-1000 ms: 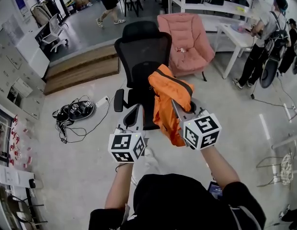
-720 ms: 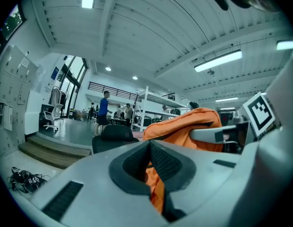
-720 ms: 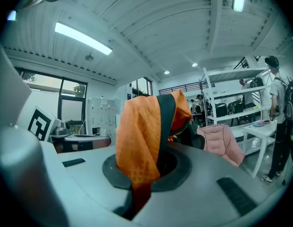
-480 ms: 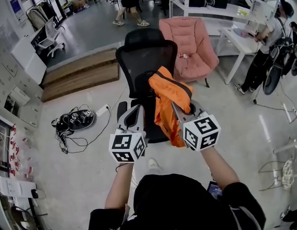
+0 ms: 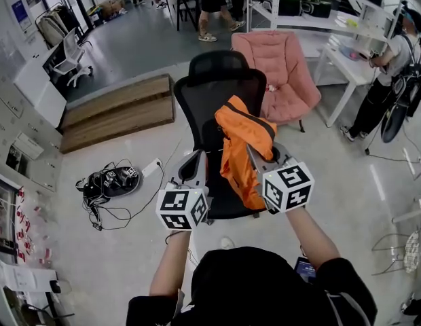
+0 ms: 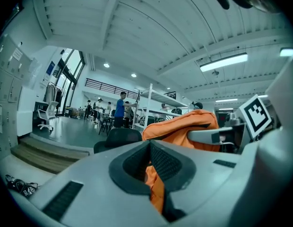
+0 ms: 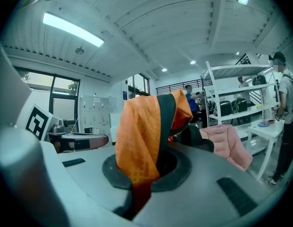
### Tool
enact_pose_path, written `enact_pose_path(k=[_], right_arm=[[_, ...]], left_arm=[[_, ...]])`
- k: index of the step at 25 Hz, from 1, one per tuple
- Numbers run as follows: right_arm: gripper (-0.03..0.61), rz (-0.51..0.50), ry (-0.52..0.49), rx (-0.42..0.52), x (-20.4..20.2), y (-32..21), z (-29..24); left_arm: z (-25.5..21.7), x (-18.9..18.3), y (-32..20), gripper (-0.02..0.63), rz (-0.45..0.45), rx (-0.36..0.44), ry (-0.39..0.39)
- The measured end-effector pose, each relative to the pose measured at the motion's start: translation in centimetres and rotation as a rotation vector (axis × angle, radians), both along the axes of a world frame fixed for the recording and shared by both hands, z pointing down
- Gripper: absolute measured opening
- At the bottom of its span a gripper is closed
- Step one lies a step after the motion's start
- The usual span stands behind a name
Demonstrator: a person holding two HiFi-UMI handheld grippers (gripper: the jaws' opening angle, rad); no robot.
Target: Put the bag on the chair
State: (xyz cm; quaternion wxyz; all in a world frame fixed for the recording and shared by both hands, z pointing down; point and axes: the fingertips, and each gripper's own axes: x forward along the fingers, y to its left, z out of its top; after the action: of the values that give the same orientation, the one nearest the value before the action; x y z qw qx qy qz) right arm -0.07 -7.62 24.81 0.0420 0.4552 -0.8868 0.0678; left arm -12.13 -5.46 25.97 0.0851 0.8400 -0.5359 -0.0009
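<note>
Landmark: black office chair [image 5: 221, 87], standing on the pale floor and facing the person.
Bag: orange bag [image 5: 244, 138] with a dark strap, held up in the air on the person's side of the chair. In the head view it overlaps the backrest and seat, and it is not resting on the seat.
Right gripper: right gripper [image 5: 254, 153], its jaws pressed together on the bag's top fold. Orange cloth and the dark strap rise out of the slit between them.
Left gripper: left gripper [image 5: 198, 158], just left of the bag and before the chair's left armrest. Its jaws are almost together, pinching a strip of orange cloth.
Pink armchair: pink armchair [image 5: 278, 66], behind the chair and to its right.
Cables: tangle of cables [image 5: 112, 182] on the floor, left of the chair.
Wooden step: wooden step [image 5: 119, 107], beyond the chair on its left.
</note>
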Motion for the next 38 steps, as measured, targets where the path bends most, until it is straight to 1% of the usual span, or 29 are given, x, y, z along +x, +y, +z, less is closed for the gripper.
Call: enact_pose_path(k=[4, 9, 15, 20, 25, 30, 33, 38], right_arm=[[0.012, 0.005, 0.000, -0.004, -1.9, -2.5, 0.1], [0.012, 0.013, 0.010, -0.023, -3.6, -4.7, 0.9], [0.012, 0.027, -0.003, -0.041, -3.9, -6.8, 1.9], [0.012, 0.022, 0.009, -0.055, -4.1, -7.7, 2.8], [0.012, 0.019, 0.024, -0.088, -3.1, -9.5, 4.2], [0.012, -0.001, 0.030, -0.104, -2.8, -11.7, 5.4], [0.012, -0.014, 0.034, -0.111, -2.4, -13.3, 5.9], [0.012, -0.039, 0.056, -0.145, -2.3, -16.0, 7.7]], left_arm=[[0.0, -1.7, -2.6, 0.009, 0.016, -0.004, -0.003], [0.4, -3.2, -4.1, 0.009, 0.030, -0.012, -0.009], [1.5, -4.4, -5.7, 0.009, 0.023, -0.036, 0.001], [2.1, -4.2, -6.8, 0.009, 0.037, -0.045, 0.001], [2.9, -2.8, -8.4, 0.009, 0.046, -0.061, -0.010], [3.9, -2.4, -10.9, 0.009, 0.029, -0.081, -0.006], [4.4, -1.9, -12.6, 0.009, 0.017, -0.093, 0.011], [6.0, -1.3, -15.1, 0.009, -0.002, -0.130, 0.018]])
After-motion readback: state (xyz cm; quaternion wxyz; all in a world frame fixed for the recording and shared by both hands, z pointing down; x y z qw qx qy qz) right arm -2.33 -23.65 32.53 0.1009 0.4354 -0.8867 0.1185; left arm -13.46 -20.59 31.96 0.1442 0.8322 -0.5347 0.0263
